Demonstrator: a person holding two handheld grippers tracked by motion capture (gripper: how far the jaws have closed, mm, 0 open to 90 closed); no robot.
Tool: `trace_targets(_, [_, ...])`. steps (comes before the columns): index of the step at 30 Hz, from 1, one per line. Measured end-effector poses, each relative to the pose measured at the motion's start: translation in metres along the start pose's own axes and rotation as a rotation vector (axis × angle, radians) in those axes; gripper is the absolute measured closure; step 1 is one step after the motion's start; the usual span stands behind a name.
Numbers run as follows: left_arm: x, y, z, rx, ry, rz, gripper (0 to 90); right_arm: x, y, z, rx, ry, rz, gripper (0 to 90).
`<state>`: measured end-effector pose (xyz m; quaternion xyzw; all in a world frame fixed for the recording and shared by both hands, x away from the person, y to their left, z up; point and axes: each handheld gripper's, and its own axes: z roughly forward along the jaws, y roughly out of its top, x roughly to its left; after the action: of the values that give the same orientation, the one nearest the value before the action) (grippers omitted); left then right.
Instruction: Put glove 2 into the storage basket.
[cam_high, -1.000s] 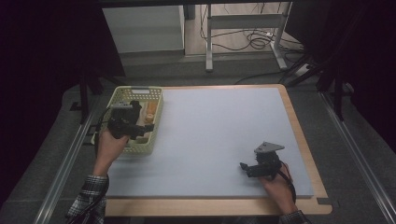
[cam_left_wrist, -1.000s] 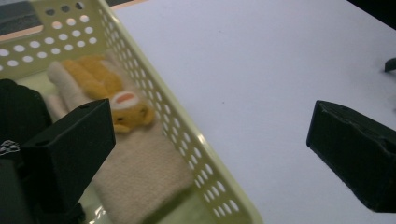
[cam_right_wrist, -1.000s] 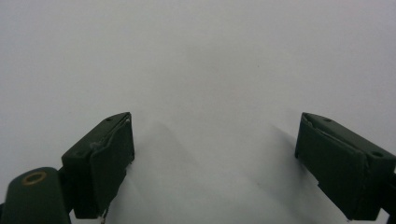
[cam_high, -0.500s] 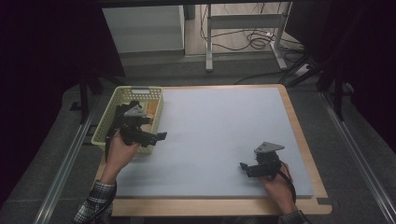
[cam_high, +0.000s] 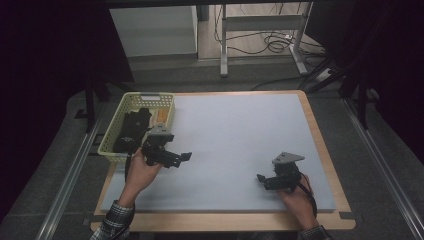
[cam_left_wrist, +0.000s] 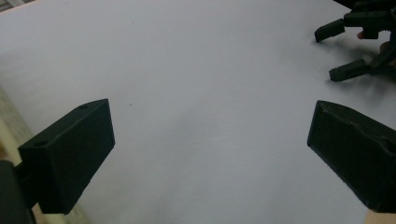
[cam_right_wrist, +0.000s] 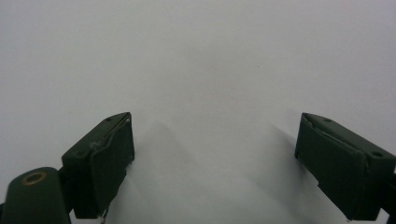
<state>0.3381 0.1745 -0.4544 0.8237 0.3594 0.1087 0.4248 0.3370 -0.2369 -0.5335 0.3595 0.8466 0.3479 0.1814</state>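
High view: the left tool (cam_high: 186, 157) is held above the pale grey desk (cam_high: 235, 135), just beside the near right corner of a yellow lattice basket (cam_high: 111, 144). Its jaws are directed to the right, across the desk, toward the right tool (cam_high: 260, 179). The jaws are spread wide apart and nothing is held between them, as is confirmed in the left gripper view, where bare desk surface is seen between the two black jaws.

The basket is placed at the left edge of the desk, with its long axis running away from the person, toward the far side. A black item (cam_high: 131, 129) is laid lengthwise inside it, along that same axis, and a tan item (cam_high: 161, 116) is seen at the right wall; neither can be identified more closely. The basket lies to the left of and behind the left tool, and no contact between the two can be confirmed.

The right tool is held near the front right of the desk, its jaws directed to the left. In the right gripper view its jaws are parted wide, with empty desk surface between them. The two tools are well apart.
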Motion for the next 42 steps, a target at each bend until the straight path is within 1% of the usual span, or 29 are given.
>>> trace_targets(3, [-0.004,-0.003,0.003,0.006,-0.004,0.003,1.2,0.0,0.0,0.0,-0.001,-0.001,0.002,11.4])
trace_targets(7, [-0.011,-0.011,0.013,0.017,-0.012,0.012,0.8,0.0,0.0,0.0,0.0,0.001,0.0,11.4])
trace_targets(10, [-0.015,-0.018,0.02,0.025,-0.019,0.009,0.6,0.0,0.0,0.0,-0.001,0.0,0.002,11.4])
trace_targets(14, [-0.019,-0.026,0.027,0.033,-0.022,0.021,0.3,0.0,0.0,0.0,-0.001,-0.001,0.002,11.4])
trace_targets(23, [-0.02,-0.045,0.038,0.048,-0.035,0.021,0.0,0.0,0.0,0.0,-0.001,-0.002,0.002,11.4])
trace_targets(28, [-0.02,-0.059,0.044,0.054,-0.035,0.008,0.0,0.0,0.0,0.0,-0.002,-0.001,0.002,11.4])
trace_targets(30, [-0.02,-0.064,0.047,0.061,-0.032,0.01,0.0,0.0,0.0,0.0,-0.001,-0.001,0.002,11.4])
trace_targets(34, [-0.021,-0.072,0.051,0.069,-0.034,0.002,0.0,0.0,0.0,0.0,-0.001,-0.002,0.002,11.4])
trace_targets(38, [-0.024,-0.078,0.058,0.089,-0.025,0.01,0.0,0.0,0.0,0.0,-0.002,-0.002,0.002,11.4])
trace_targets(42, [-0.029,-0.077,0.062,0.117,0.008,0.047,0.0,0.0,0.0,0.0,-0.002,-0.002,0.001,11.4])
